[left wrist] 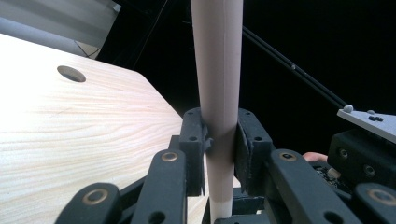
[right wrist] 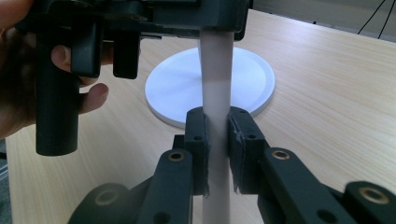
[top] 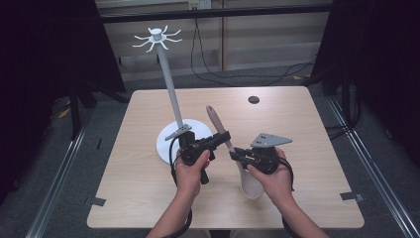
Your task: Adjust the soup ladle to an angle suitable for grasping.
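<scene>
A long pale beige spoon with a rounded bowl (top: 250, 183) is held above the middle of the light wooden desk (top: 317, 148) by both tools at once: the left hand-held gripper (top: 222, 137) is clamped on the upper part of its handle, and the right hand-held gripper (top: 233, 154) is clamped on the handle lower down, nearer the bowl. In the high view the bowl sits low between the person's two hands, toward the near edge of the desk, while the handle tip points away toward the far side. Just to the left stands a white hook stand with a round flat base (top: 166, 144), a slim grey pole and a crown of curved hooks (top: 157, 37) at the top; the left tool is close beside the pole and over the base. The right half of the desk is bare out to its rounded corners, and a small dark round hole (top: 253, 99) lies near the far edge. The left gripper view shows the handle (left wrist: 218, 93) pinched upright between its black jaws, the desk's far right corner falling off into darkness, and the hole (left wrist: 71, 73). The right gripper view shows its jaws closed on the handle (right wrist: 215, 84), the white base (right wrist: 252, 79) behind, and the left hand (right wrist: 18, 88) wrapped round its tool.
</scene>
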{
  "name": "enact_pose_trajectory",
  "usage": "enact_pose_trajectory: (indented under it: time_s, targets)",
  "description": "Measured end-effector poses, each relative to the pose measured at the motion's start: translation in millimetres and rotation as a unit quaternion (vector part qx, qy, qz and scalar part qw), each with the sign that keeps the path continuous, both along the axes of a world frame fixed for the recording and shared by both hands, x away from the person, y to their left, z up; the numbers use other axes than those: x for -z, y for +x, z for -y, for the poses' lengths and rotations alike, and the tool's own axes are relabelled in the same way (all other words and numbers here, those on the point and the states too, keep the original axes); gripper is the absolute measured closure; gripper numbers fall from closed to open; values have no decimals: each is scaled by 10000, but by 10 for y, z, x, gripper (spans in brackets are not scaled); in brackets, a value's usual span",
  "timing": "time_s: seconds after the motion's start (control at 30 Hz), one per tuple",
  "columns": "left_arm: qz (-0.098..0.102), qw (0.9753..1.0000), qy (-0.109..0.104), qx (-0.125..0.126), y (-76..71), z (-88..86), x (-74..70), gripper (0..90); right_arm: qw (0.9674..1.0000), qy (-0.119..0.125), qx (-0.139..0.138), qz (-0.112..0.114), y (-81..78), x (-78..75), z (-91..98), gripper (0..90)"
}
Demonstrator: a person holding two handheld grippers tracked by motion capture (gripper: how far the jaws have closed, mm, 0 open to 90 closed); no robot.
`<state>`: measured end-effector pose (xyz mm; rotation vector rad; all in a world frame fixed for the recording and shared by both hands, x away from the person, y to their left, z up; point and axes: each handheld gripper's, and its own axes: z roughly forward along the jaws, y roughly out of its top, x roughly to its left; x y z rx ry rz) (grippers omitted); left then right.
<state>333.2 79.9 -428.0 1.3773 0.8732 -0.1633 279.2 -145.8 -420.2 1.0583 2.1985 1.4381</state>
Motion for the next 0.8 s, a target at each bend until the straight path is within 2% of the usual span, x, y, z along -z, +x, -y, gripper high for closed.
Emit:
enact_pose_trajectory:
  time_s: [0.23,0.37,0.47,0.5,0.6,0.67,0.8]
  targets:
    - [183,9998,88,47,-18,29,-72,762,9999,98,-4,32,-6,-9,9,794]
    - [215,9996,168,101,-24,19,-137,766,9998,176,-21,77,-17,-35,-1,792]
    - [155,9996,191,109,-34,6,-184,767,9997,229,-41,84,-20,-45,-7,790]
    - [212,9995,201,133,-32,1,-198,767,9996,265,-60,79,-19,-48,-7,786]
    - [242,9992,266,181,-26,-11,-224,767,9994,342,-72,68,-13,-53,3,732]
    - [231,9993,235,182,-18,-18,-233,767,9995,300,-28,67,-12,-54,12,685]
    - [304,9989,342,141,-5,-51,-269,767,9996,288,-10,42,-8,-54,46,582]
